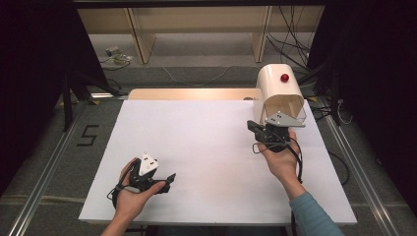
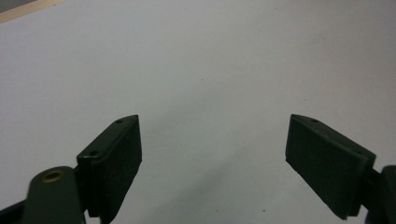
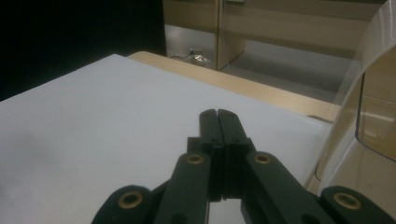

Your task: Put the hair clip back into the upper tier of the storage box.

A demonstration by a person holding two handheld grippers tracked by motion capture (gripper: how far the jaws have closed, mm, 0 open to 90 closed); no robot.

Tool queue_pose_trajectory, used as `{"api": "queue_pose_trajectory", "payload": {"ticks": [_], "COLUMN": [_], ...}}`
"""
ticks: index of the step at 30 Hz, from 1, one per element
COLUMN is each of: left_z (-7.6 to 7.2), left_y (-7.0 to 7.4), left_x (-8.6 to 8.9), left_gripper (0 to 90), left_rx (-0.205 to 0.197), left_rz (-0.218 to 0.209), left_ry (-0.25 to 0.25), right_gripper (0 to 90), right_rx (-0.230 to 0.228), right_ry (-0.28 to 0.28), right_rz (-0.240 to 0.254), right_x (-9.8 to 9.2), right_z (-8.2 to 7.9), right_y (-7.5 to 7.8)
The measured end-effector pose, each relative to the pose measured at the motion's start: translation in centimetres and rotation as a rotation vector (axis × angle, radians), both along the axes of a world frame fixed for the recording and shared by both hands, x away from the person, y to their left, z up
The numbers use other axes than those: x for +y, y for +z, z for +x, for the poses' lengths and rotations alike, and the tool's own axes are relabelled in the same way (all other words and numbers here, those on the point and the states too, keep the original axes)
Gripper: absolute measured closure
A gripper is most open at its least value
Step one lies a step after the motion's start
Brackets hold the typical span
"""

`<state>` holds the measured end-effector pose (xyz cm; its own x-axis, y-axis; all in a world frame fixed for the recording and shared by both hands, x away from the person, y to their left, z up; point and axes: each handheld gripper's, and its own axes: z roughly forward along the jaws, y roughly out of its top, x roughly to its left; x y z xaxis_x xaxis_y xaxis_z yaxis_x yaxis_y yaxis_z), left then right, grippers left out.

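the bin (image 1: pixel 279 93) stands at the desk's (image 1: pixel 206 147) far right edge, its opening facing the person. the right gripper (image 1: pixel 260 130) sits just before it, jaws pressed together and empty; the left gripper (image 1: pixel 164 179) rests well apart, jaws wide.

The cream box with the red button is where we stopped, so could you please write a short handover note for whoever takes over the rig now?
Left tongs: open, nothing between the jaws, held low over the white board at its near left.
Right tongs: shut, holding nothing, at the open front of the cream box at the board's far right corner.
The red button sits on top of the box; the clear flap hangs at the box's opening.
Done: nothing visible yet.
Left: probably working the box or its button with the right tongs.
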<state>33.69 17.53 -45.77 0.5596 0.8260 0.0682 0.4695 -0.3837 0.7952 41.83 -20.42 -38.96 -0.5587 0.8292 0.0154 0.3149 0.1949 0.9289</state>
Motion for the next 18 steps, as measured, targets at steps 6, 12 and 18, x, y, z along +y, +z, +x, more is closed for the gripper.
{"api": "queue_pose_trajectory", "payload": {"ticks": [6, 12, 18], "left_z": [-0.02, -0.02, -0.02], "left_y": [0.01, 0.03, 0.04], "left_x": [-0.01, 0.07, 0.05], "left_gripper": [18.5, 18.6, 18.6], "left_rx": [0.0, 0.001, 0.001], "left_rz": [-0.002, 0.0, 0.003], "left_ry": [0.001, 0.001, -0.002], "right_gripper": [90.0, 90.0, 90.0], "right_rx": [-0.004, -0.007, -0.004], "right_ry": [-0.006, -0.012, -0.018], "right_rz": [0.0, 0.008, 0.011], "right_x": [-0.24, -0.44, -0.57], "right_z": [0.01, 0.06, 0.02], "right_y": [0.16, 0.27, 0.34]}}
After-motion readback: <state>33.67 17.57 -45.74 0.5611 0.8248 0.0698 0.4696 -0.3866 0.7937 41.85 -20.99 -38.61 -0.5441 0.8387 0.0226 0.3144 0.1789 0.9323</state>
